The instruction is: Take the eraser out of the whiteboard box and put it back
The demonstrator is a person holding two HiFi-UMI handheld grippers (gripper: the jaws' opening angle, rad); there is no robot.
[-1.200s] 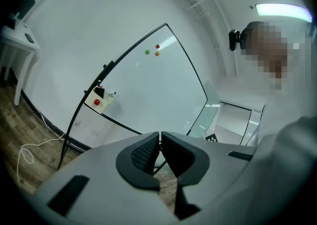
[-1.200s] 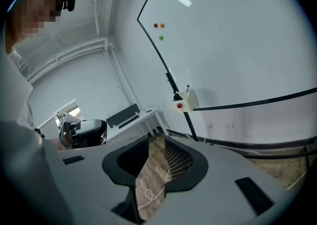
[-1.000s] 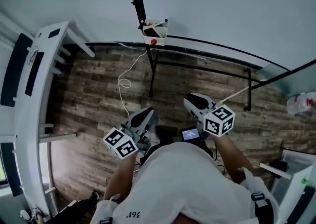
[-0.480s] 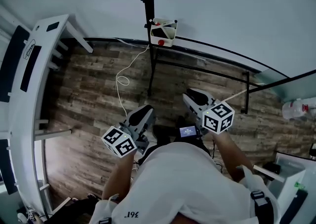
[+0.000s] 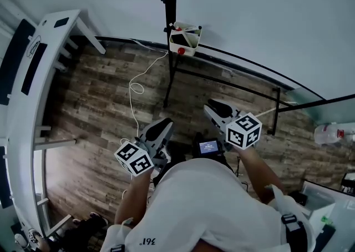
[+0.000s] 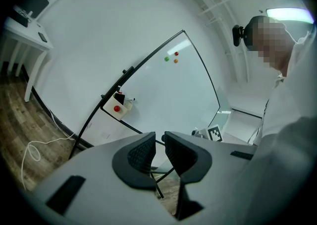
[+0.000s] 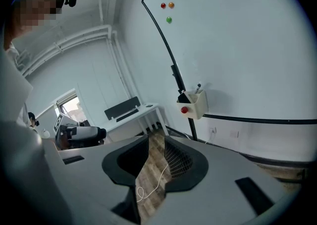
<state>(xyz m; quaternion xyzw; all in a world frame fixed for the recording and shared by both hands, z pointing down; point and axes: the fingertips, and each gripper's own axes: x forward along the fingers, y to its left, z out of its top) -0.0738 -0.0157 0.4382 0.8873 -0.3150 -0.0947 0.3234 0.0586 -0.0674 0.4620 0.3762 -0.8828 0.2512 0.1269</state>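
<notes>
Head view: both hand-held grippers well away from the whiteboard box

Ahead of the person, the left hand-held gripper [image 5: 162, 126] and the right hand-held gripper [image 5: 212, 107] hang over the wooden floor [image 5: 100, 106], both well apart from the whiteboard box [image 5: 187, 39]. That box sits on the frame of the whiteboard [image 5: 249, 6], and the eraser [image 5: 179, 39] shows as a dark block inside it. The left jaws have just been opening and stand a narrow gap apart with nothing between them. The right jaws stand slightly wider, also empty
</notes>
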